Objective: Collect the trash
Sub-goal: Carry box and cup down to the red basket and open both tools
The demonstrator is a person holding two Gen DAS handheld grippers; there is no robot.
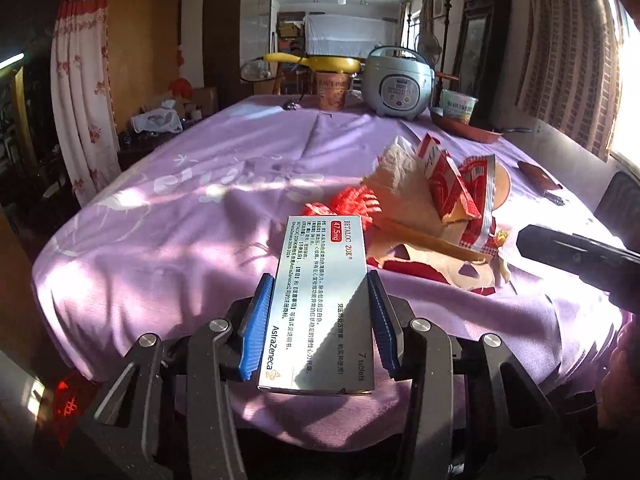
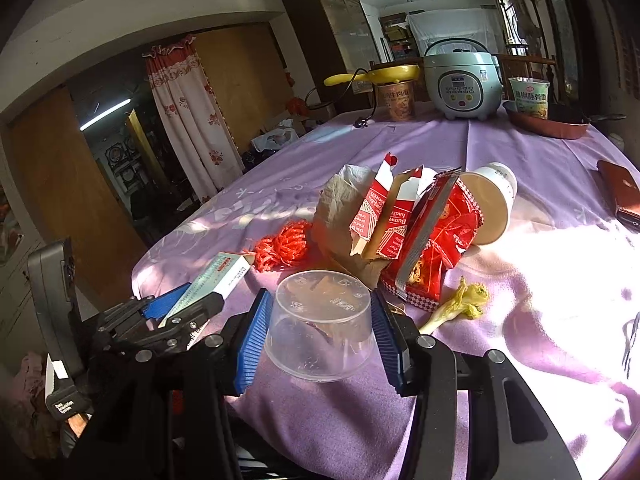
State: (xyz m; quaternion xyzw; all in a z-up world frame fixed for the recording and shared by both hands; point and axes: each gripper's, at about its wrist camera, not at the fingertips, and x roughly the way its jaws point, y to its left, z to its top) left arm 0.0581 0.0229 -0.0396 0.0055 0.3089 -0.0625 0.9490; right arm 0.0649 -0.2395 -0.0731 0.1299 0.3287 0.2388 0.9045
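My left gripper (image 1: 320, 278) is shut on a white medicine box (image 1: 320, 300), its blue pads (image 1: 256, 320) pressed on the long sides, holding it just above the purple tablecloth (image 1: 180, 220). From the right wrist view that box (image 2: 224, 276) shows at the lower left. My right gripper (image 2: 320, 296) is shut on a clear plastic tub (image 2: 320, 320), held upside down. Just beyond lies a trash pile: crumpled brown paper (image 2: 336, 208), torn red carton pieces (image 2: 384, 216), a red snack wrapper (image 2: 444, 232), a tipped paper cup (image 2: 492, 200), red mesh netting (image 2: 284, 244) and a vegetable scrap (image 2: 460, 304).
At the table's far end stand a rice cooker (image 2: 462, 84), a noodle cup (image 2: 396, 100) with a yellow pan on it, and another cup (image 2: 528, 94) in a red pan. A brown wallet (image 2: 620, 196) lies at the right. The table's edge (image 1: 60, 280) drops off left and near.
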